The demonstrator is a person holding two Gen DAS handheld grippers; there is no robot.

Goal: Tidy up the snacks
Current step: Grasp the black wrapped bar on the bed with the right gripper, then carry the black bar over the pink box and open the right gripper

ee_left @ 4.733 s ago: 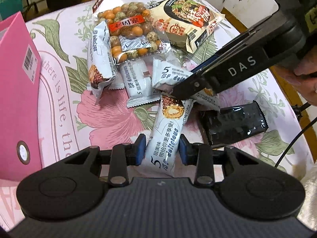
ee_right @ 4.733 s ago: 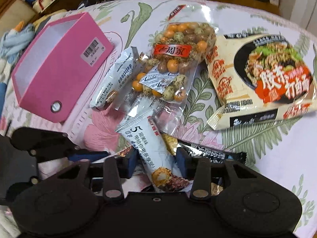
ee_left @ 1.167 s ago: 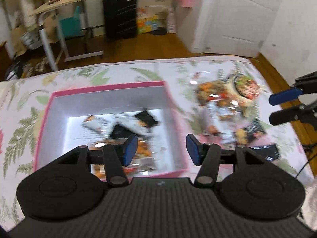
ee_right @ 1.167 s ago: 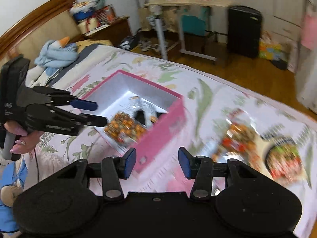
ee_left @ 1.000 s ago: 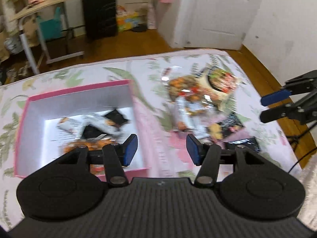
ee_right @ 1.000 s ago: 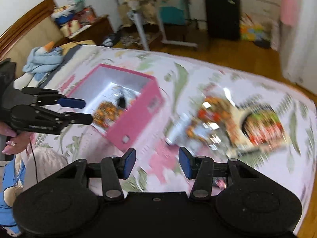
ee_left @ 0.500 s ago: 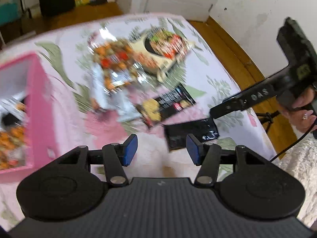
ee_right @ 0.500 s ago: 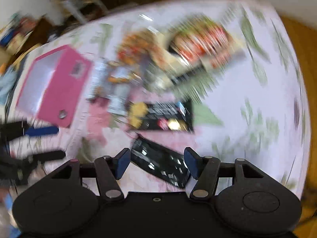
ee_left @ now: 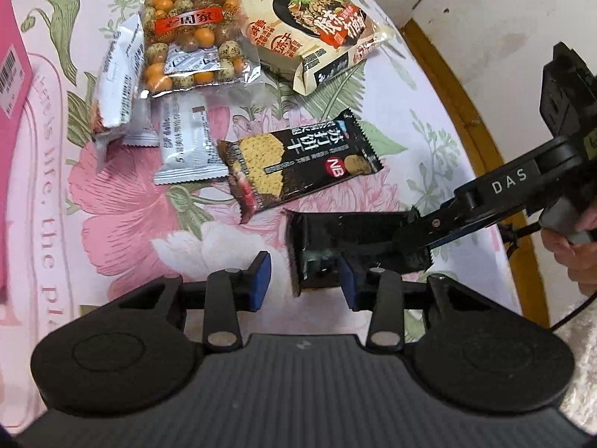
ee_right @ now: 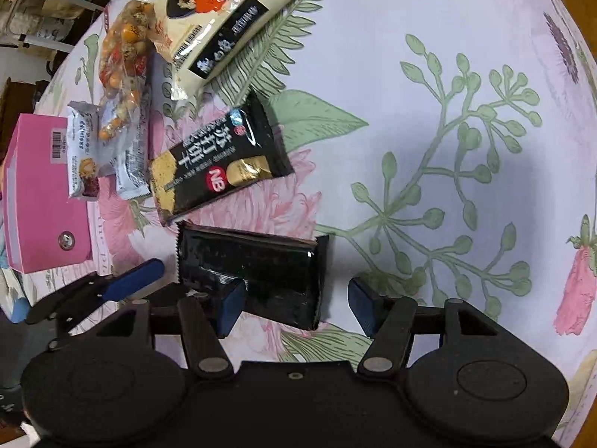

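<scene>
A plain black packet [ee_left: 347,239] [ee_right: 253,261] lies flat on the flowered cloth, nearest to both grippers. My left gripper [ee_left: 302,283] hangs low over its left end; the jaws are closing with that end partly between them, the pads clear of it. My right gripper [ee_right: 296,304] stands open over the packet's other end, one finger above the wrapper. In the left wrist view the right gripper [ee_left: 414,233] reaches in from the right. A black cracker pack [ee_left: 302,164] [ee_right: 220,160] lies just beyond.
Farther back lie a clear nut bag [ee_left: 190,37], a noodle pack [ee_left: 317,33] and white snack bars [ee_left: 190,145]. The pink box [ee_right: 41,194] stands at the left. The bed's wooden edge [ee_left: 466,119] runs along the right, with a hand [ee_left: 574,246] there.
Both grippers swung away from the pink box and came down over the snack pile to the plain black packet. The left jaws have narrowed; the right gripper rolled.
</scene>
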